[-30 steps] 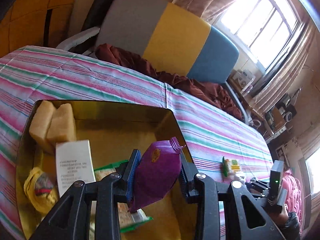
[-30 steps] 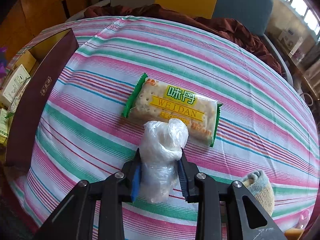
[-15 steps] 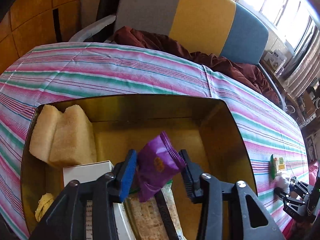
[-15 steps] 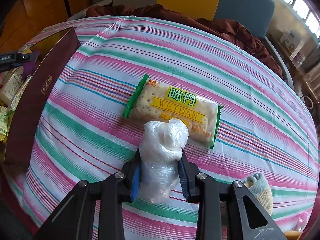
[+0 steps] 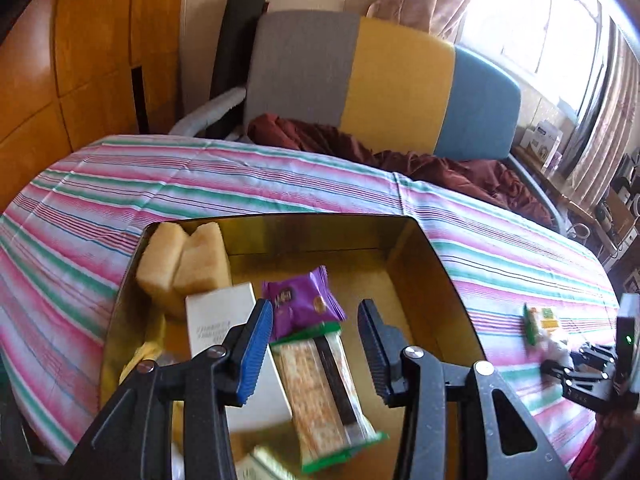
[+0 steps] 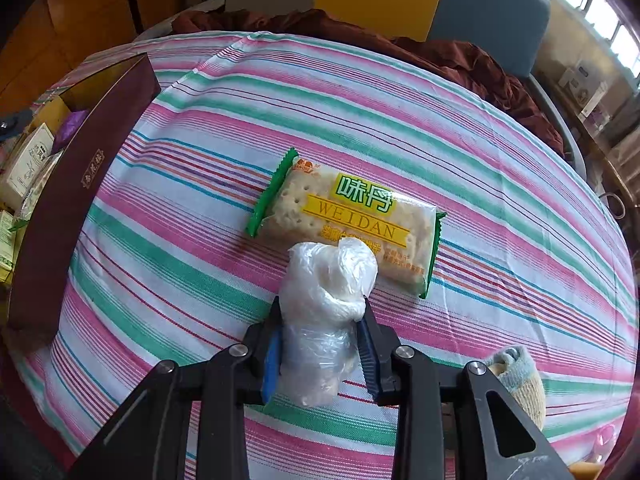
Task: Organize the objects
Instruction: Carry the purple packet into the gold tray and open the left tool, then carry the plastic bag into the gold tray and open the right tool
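Observation:
My left gripper [image 5: 314,344] is open above the gold-lined box [image 5: 424,256]. A purple snack packet [image 5: 304,306] lies loose in the box, on a cracker pack [image 5: 320,392] and beside a white carton [image 5: 224,320]. Two sponge cakes [image 5: 184,256] sit in the box's far left corner. My right gripper [image 6: 320,350] is shut on a clear plastic-wrapped bundle [image 6: 326,300], just above the striped cloth. A green WEIDAN cracker pack [image 6: 348,220] lies on the cloth right behind the bundle. The box shows from outside, dark maroon [image 6: 80,200], at the left of the right wrist view.
The table has a pink, green and white striped cloth [image 6: 200,240]. A knitted sock-like thing [image 6: 516,376] lies near the right gripper. A grey, yellow and blue chair [image 5: 380,92] with a maroon cloth [image 5: 360,152] stands behind the table. My right gripper shows at the right edge of the left wrist view [image 5: 592,368].
My left gripper opened and let go of the purple packet, which now lies in the box. The left gripper pulled back and tilted up. The right gripper kept still with the bundle.

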